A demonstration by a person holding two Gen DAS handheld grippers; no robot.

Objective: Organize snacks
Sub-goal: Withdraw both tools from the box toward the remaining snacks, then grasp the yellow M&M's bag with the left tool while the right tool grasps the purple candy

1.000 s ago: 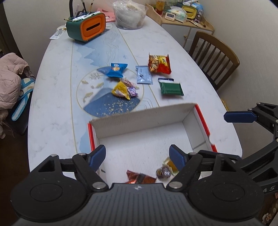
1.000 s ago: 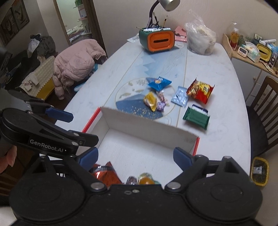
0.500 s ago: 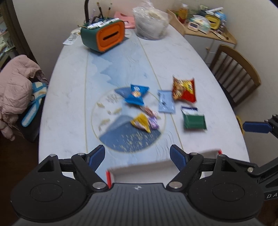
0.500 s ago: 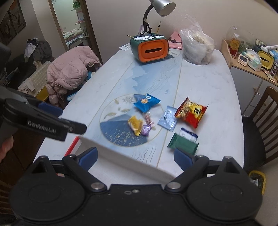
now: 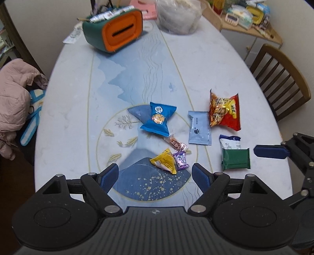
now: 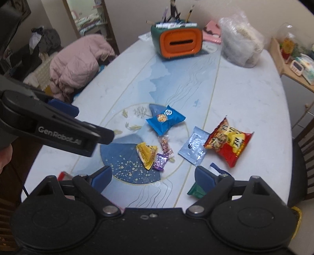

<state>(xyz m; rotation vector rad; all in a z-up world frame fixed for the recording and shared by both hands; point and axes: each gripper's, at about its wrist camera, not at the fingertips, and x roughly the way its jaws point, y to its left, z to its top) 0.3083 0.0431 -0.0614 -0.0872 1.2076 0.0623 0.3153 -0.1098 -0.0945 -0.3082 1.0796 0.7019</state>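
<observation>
Blue-padded left gripper (image 5: pixel 155 175) and right gripper (image 6: pixel 153 177) are hovering wide open and empty, framing the crinkly yellow triangular snack packet (image 5: pixel 164 160) lying mid-frame, seemingly for picking.

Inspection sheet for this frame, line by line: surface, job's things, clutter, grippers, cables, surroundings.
Surface: oval table with a blue mountain print, marble-look edges.
Job's things: seven loose snacks on the table: blue cookie packet, red chip bag, pale blue sachet, green pack, yellow packet, purple candy, pink candy.
Clutter: orange-fronted holder with pens, clear plastic bag at the far end.
Grippers: left gripper open, empty; right gripper open, empty.
Cables: nothing seen.
Surroundings: wooden chair, pink jacket, side shelf with small items.
</observation>
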